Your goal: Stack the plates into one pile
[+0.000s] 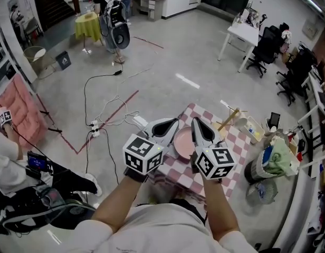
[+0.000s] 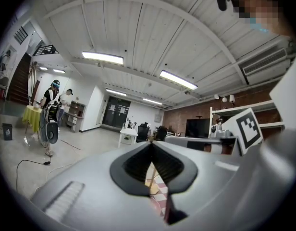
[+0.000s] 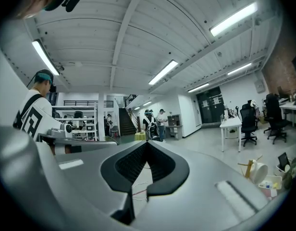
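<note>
A pink plate (image 1: 182, 142) lies on a small table with a pink-and-white checked cloth (image 1: 233, 144). I see only this one plate. My left gripper (image 1: 174, 122) hovers over the plate's left edge and my right gripper (image 1: 195, 120) over its right edge, both raised above the table and pointing away from me. In the left gripper view the jaws of the left gripper (image 2: 151, 144) meet at the tips with nothing between them, and a strip of checked cloth (image 2: 161, 197) shows below. The right gripper (image 3: 147, 142) is likewise shut and empty, aimed out into the room.
A wooden stand (image 1: 229, 119) and a white container (image 1: 251, 128) sit at the table's far right. A bin with green cloth (image 1: 269, 163) stands to the right. Cables and a power strip (image 1: 94, 128) lie on the floor to the left. A seated person (image 1: 15, 167) is at the left.
</note>
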`<state>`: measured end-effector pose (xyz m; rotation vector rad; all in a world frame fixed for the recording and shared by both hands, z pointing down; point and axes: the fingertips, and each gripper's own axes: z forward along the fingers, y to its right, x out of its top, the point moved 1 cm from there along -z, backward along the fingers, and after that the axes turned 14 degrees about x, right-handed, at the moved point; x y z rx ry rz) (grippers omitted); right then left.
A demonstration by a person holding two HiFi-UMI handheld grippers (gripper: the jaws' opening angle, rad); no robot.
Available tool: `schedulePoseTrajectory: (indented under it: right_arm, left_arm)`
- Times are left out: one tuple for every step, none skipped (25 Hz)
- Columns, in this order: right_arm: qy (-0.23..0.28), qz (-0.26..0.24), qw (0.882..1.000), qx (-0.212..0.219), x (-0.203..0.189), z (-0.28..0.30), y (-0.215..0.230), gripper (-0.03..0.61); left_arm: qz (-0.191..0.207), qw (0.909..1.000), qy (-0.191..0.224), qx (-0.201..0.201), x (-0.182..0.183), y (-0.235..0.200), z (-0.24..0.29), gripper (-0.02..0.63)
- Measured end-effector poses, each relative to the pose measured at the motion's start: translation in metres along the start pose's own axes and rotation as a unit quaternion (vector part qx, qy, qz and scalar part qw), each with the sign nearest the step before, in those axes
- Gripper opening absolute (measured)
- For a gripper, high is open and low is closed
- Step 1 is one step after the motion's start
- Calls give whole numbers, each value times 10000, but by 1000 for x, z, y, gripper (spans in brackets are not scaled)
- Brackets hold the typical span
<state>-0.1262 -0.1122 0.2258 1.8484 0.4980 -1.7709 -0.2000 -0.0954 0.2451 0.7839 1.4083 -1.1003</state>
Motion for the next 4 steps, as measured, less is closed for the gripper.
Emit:
schedulePoseTrajectory:
  right_arm:
    - [-13, -13, 10000, 8, 0, 2, -2, 9]
    - [-29, -20, 10000, 17, 1, 3, -4, 9]
    - [-47, -23, 10000, 28, 0, 5, -6, 9]
    - [-67, -25, 10000, 39, 0, 7, -8, 9]
  left_arm:
    - [6, 10000, 7, 6, 1, -1, -2, 6]
    - [6, 10000, 13, 15, 2, -3, -3, 6]
    - [4, 10000, 19, 27, 3, -5, -5, 6]
    - [1, 10000, 25, 40, 3, -6, -7, 6]
